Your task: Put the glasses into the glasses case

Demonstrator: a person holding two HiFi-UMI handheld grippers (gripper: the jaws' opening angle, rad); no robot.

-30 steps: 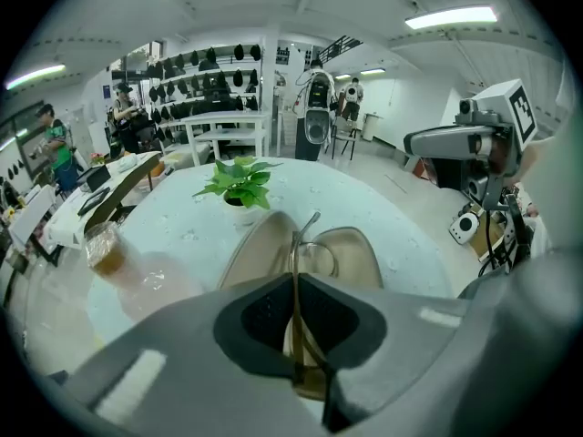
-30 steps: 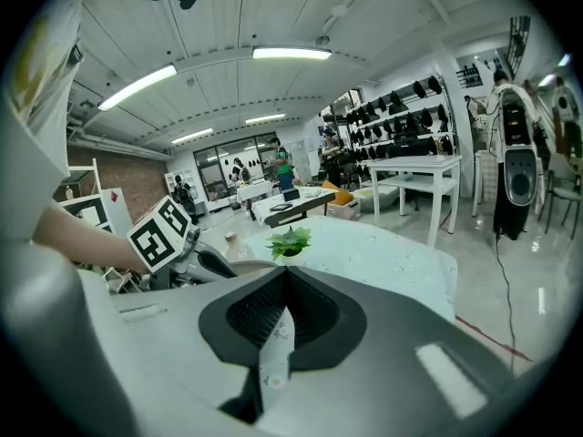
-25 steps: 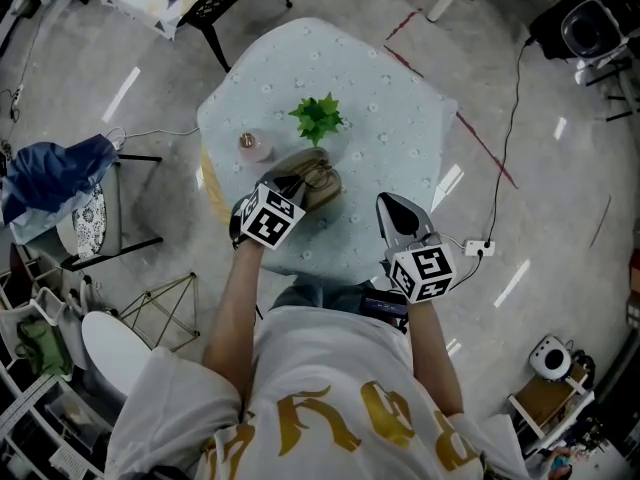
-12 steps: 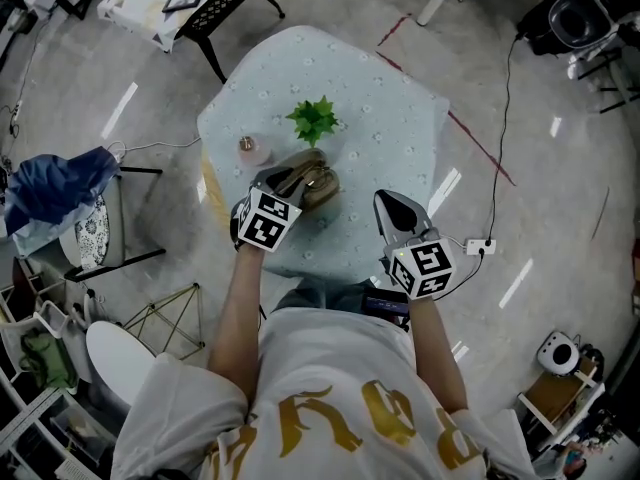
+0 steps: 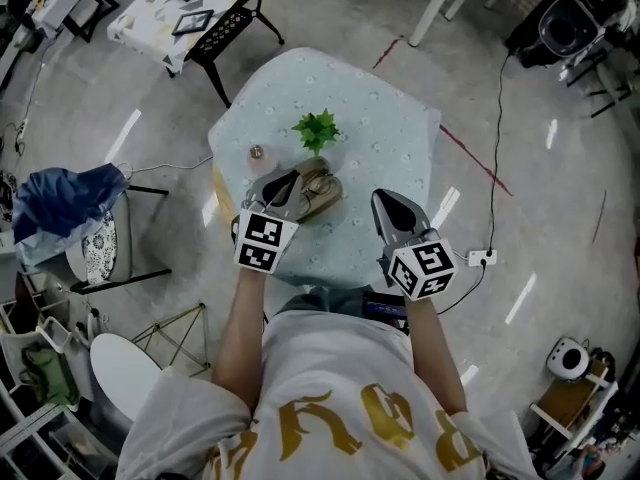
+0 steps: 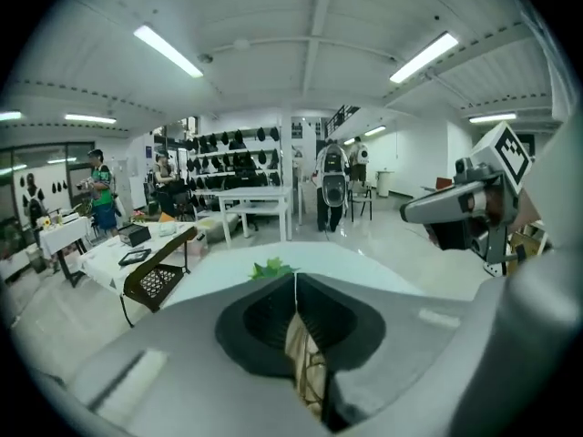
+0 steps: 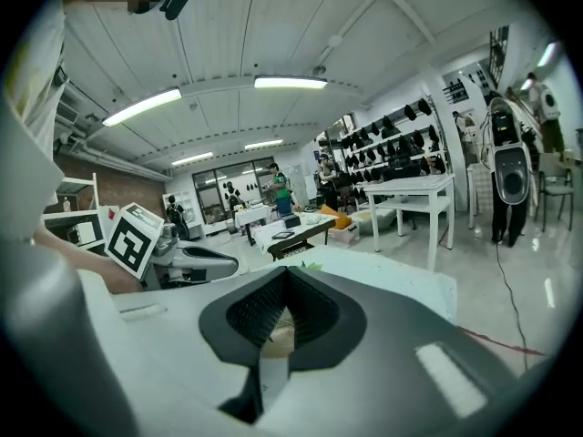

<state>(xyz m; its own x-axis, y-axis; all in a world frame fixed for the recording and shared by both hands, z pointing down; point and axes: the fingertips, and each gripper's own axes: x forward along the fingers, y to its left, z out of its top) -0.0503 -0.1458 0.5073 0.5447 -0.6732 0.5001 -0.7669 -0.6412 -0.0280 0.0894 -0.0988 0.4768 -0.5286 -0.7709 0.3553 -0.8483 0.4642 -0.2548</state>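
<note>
1. Fingers [image 6: 250, 321] of L gripper [image 5: 284, 182]: closed, tips meeting. Tan patterned strip shows thru the slot behind the tips; can't tell if it's touched.
2. R gripper [image 5: 386, 201]: jaws together too, nothing clamped at the tips. Held over table's near-right part, apart from the case.
3. Glasses case [image 5: 318, 192]: tan, lying on table [image 5: 385, 133] towards its near side, just beside L gripper's tips. Glasses themselves can't be picked out separately from the case.
4. Green plant [image 5: 317, 128] stands just behind the case; small pink jar [image 5: 257, 153] sits near it, to the left.
5. Surroundings: black-legged side table [image 5: 190, 13] w/ papers beyond; blue cloth [image 5: 60, 193] draped over a chair at left; cable [image 5: 497, 138] runs across the floor to a power strip [image 5: 483, 258] at right.
6. Obstruction: in each gripper view the gripper's own jaws fill the lower half and hide most of the tabletop. People stand at benches in the background.
</note>
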